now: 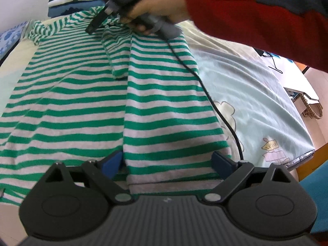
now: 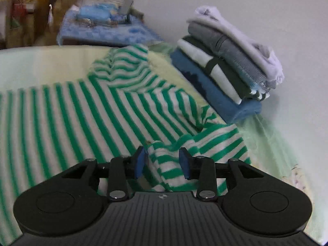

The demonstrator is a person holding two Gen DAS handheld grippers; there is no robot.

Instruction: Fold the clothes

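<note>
Two grippers work over one green-and-white striped shirt (image 1: 86, 94) spread flat on a pale bedsheet (image 1: 246, 86). At the far left of the left wrist view, a blue patterned cloth (image 1: 10, 39) lies at the edge of the bed, and a stack of folded clothes (image 1: 67, 2) sits against the wall at the far end. The shirt's left part lies flat; its right side is folded over toward the middle, with a sleeve doubled back onto the body near the collar. The left gripper (image 1: 170, 164) hangs at the near hem, its blue pads spread wide apart with the folded edge between them, not pinched. At the far end, the right gripper (image 1: 96, 23) points down at the collar area, held by a hand (image 1: 151, 10) in a red sleeve (image 1: 256, 14); a black cable (image 1: 221, 110) trails from it along the shirt's right edge to the near side.

In the right wrist view, striped fabric fills the left and middle, with the rumpled collar beyond. The right gripper (image 2: 162, 162) has its pads partly apart, a bunched fold of the shirt between them; whether the pads press it I cannot tell. To the right, the folded stack (image 2: 225, 65) rests by the wall.
</note>
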